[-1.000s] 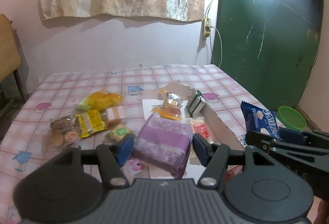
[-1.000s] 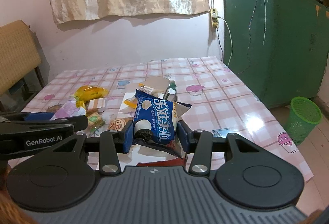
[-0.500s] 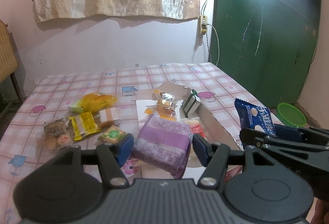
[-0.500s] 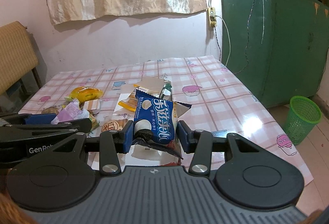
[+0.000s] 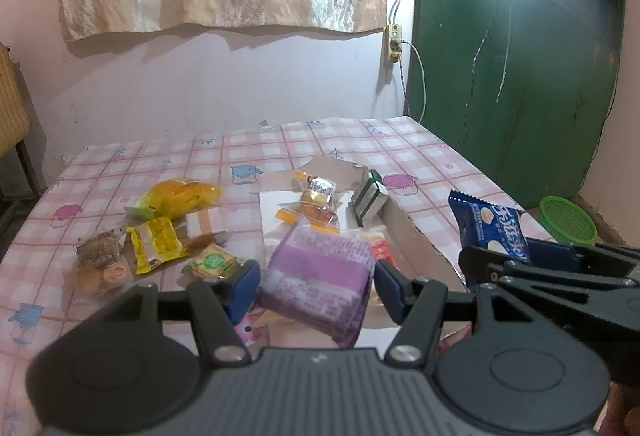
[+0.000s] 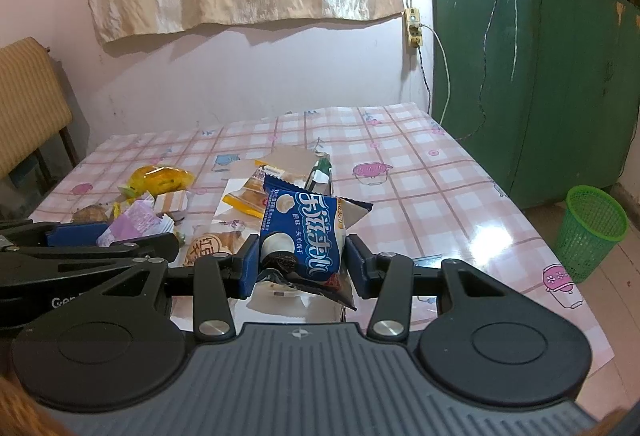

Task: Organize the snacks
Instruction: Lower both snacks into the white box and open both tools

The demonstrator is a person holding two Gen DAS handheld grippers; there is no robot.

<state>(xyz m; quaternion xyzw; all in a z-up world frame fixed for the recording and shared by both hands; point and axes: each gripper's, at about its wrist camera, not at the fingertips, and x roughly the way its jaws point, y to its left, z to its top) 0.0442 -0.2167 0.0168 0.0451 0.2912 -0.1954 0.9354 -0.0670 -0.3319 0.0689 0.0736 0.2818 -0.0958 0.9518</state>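
Note:
My left gripper (image 5: 316, 286) is shut on a purple snack packet (image 5: 316, 280) and holds it above the near part of the table. My right gripper (image 6: 302, 262) is shut on a blue cookie packet (image 6: 304, 236), which also shows in the left wrist view (image 5: 490, 228). A flat open cardboard box (image 5: 404, 224) lies in the middle of the table with small snacks (image 5: 318, 197) and a green-white carton (image 5: 370, 197) in it. The left gripper with the purple packet (image 6: 134, 222) shows at the left of the right wrist view.
Loose snacks lie left of the box: a yellow bag (image 5: 178, 195), a yellow packet (image 5: 156, 244), a green-labelled cookie (image 5: 212, 262) and brown cookies (image 5: 100, 264). The pink checked tablecloth (image 6: 420, 187) covers the table. A green basket (image 6: 590, 232) stands on the floor at the right. A chair (image 6: 28, 99) is at the left.
Both grippers, each with its packet, have drawn back and risen slightly from the table. The loose snacks have not moved.

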